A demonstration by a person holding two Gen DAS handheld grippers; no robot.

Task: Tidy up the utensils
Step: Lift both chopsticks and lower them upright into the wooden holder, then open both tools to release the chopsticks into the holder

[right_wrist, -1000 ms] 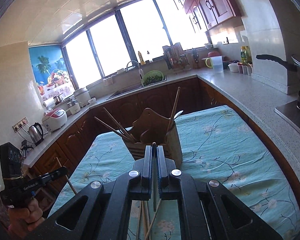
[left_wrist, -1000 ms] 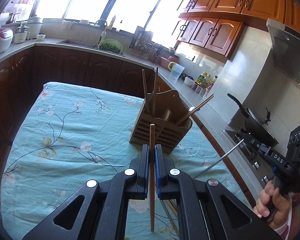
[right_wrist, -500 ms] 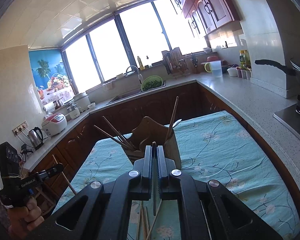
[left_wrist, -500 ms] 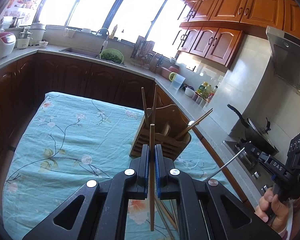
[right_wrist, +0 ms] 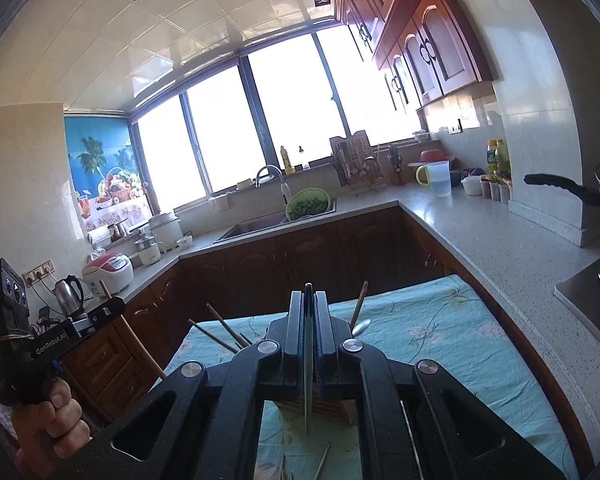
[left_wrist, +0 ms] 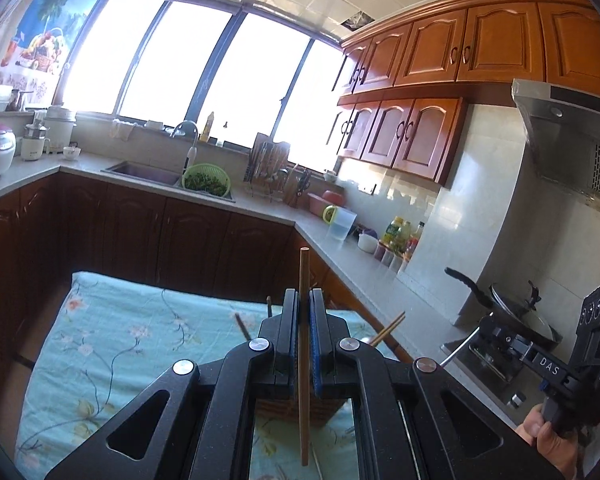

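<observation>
Both grippers have risen since the earlier frames, so the wooden utensil holder (right_wrist: pixel 314 408) that stood plainly ahead of each camera now sits low, mostly hidden behind the fingers. The left gripper (left_wrist: pixel 304 308) has its fingers clenched on a wooden chopstick (left_wrist: pixel 303 360), held almost upright, its top end standing above the fingers and its lower end hanging over the floral cloth on the tabletop (left_wrist: pixel 112 344). The right gripper (right_wrist: pixel 310 308) is clamped on a thin metal chopstick (right_wrist: pixel 308 364), likewise upright.

The step in hand looks like the carry: each stick is picked up and lifted, not yet dropped into the holder. The next move probably calls for bringing each stick over an open compartment, keeping it vertical, lowering the bottom end past the rim and only then letting go. The sticks already leaning out of the holder at angles could get in the way.

The wooden chopstick is plain, slim and reddish-brown; the metal one is narrower and grey. The holder stands on the cloth toward the near edge of the tabletop, with a few loose sticks (right_wrist: pixel 322 466) lying just in front of it.
</observation>
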